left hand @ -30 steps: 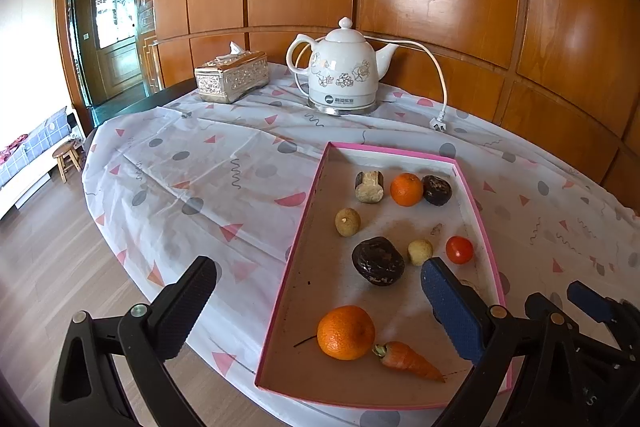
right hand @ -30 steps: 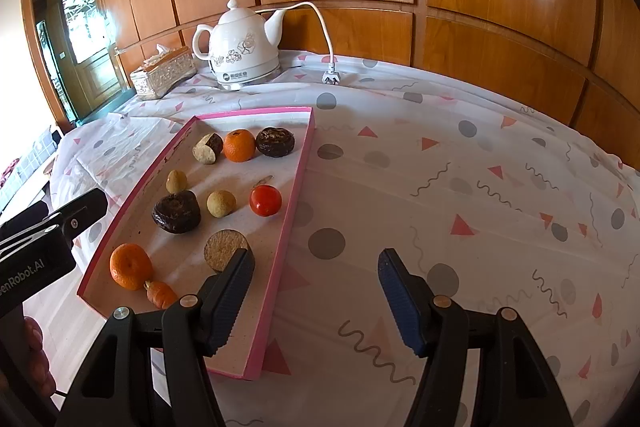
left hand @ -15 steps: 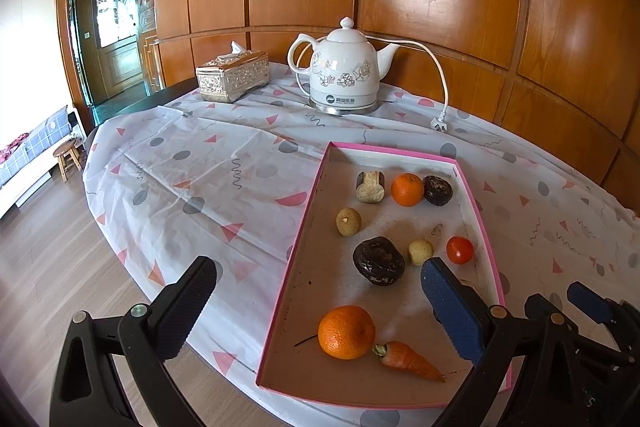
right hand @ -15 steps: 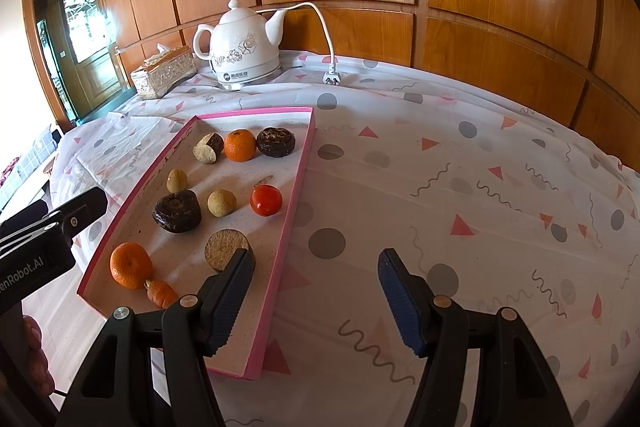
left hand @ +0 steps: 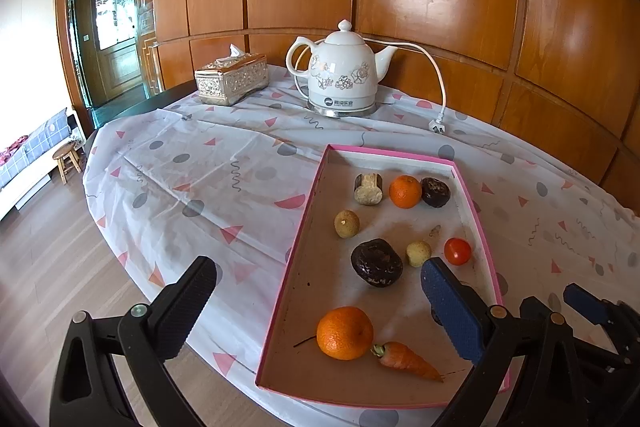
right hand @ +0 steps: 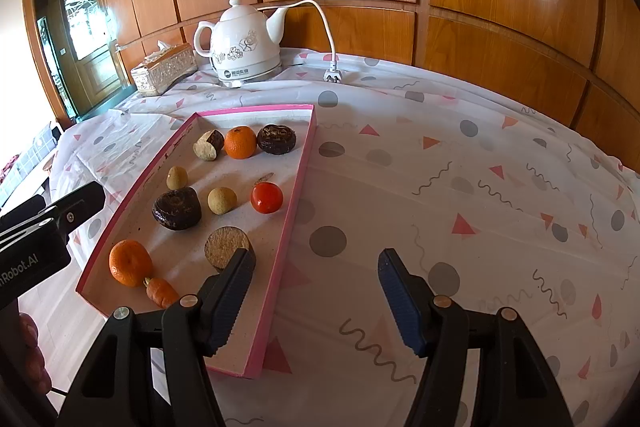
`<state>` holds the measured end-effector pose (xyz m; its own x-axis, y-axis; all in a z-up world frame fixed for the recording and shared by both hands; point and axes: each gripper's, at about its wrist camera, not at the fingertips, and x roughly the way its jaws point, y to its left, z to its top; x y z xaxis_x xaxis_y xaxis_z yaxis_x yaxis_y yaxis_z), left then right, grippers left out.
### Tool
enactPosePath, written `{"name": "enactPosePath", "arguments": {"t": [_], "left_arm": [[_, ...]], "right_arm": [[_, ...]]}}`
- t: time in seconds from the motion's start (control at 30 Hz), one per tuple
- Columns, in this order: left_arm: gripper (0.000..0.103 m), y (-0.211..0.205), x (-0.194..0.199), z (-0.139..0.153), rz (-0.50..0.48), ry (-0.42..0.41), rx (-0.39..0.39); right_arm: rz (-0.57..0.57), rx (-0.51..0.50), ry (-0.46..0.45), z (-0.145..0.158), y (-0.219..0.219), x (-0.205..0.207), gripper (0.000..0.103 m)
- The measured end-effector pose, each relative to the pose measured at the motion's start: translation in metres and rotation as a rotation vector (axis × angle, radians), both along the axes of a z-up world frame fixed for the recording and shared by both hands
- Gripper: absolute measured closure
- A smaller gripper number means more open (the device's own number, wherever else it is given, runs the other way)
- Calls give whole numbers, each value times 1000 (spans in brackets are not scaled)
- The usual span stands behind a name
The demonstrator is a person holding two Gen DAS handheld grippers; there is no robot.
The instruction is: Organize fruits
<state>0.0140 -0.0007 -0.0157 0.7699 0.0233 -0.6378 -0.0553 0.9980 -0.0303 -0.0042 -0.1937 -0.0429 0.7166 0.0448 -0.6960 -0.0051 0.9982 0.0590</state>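
Observation:
A pink-rimmed tray [left hand: 304, 223] [right hand: 298, 187] on the table holds several fruits. Nearest me lie a large orange [left hand: 345, 333] [right hand: 130, 262] and a carrot [left hand: 408, 361] [right hand: 161, 293]. Further in are a dark wrinkled fruit [left hand: 376, 262] [right hand: 176, 207], a red tomato [left hand: 457, 251] [right hand: 267, 197], a small orange [left hand: 405, 191] [right hand: 240, 142] and pale round fruits. My left gripper [left hand: 316, 311] is open and empty above the tray's near left edge. My right gripper [right hand: 316, 297] is open and empty over the tablecloth beside the tray's right rim.
A white kettle [left hand: 342, 75] [right hand: 244, 47] with a cord and plug [left hand: 437, 126] stands at the back. A silver tissue box [left hand: 231, 83] [right hand: 164, 73] sits left of it. The table edge drops to a wooden floor [left hand: 48, 259] on the left.

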Motion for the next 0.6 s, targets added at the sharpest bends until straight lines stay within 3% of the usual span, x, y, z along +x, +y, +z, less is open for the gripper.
{"name": "enactPosePath", "arguments": {"t": [0.47, 0.6], "left_arm": [[0, -1, -3, 1, -12, -10, -12], [0, 1, -1, 0, -9, -3, -17]], "right_arm": [[12, -8, 9, -3, 0, -1, 37], [-22, 19, 12, 0, -21, 2, 37]]}}
